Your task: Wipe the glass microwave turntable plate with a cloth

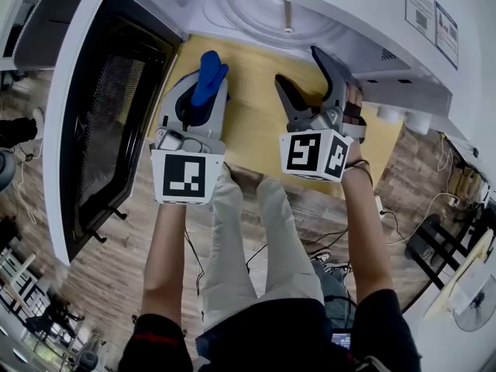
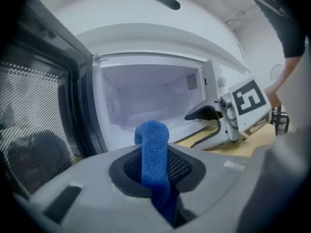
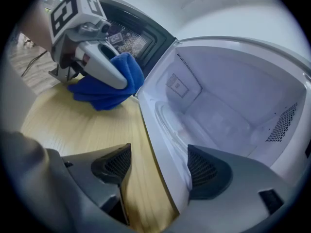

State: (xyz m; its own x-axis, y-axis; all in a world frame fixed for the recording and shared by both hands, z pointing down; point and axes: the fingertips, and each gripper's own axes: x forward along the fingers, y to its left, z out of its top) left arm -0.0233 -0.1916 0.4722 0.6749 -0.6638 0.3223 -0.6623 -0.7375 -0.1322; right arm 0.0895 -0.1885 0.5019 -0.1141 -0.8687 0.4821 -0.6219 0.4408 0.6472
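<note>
Head view: the white microwave oven [image 1: 403, 76] stands on the pale wooden bench [image 1: 256, 122] with its dark-windowed door [image 1: 101, 122] swung fully out to the left, so the white cavity is open to both tools. A faint ring on the cavity floor looks like the clear glass turntable plate [image 1: 248, 10], though its edge is hard to trace. If so, it sits in its usual seat inside the oven and neither tool touches it. The left hand-held gripper [image 1: 203, 91] is closed on a folded blue terry cloth [image 1: 212, 67], and a stub of the cloth pokes out beyond the jaw tips toward the opening. That stub is probably the part meant to rub the glass. The right hand-held gripper [image 1: 301, 68] hangs just beside the left one over the bench, its jaws wide apart and nothing between them.

Left gripper view: the cloth stands upright in the pinch, squeezed between the meshed pads, with its rounded end aimed at the cavity straight ahead. The grip is low on the fold, which should keep the cloth from slipping under pressure. The cavity floor is too washed out here to make out the plate.

Right gripper view: the jaws are spread wide and straddle the oven's front lip, one over the bench and one over the cavity. The curved rim of the plate shows on the floor just inside the lip. Being empty and near that rim, this gripper seems placed to steady the plate or draw it out, so wiping has not begun.
</note>
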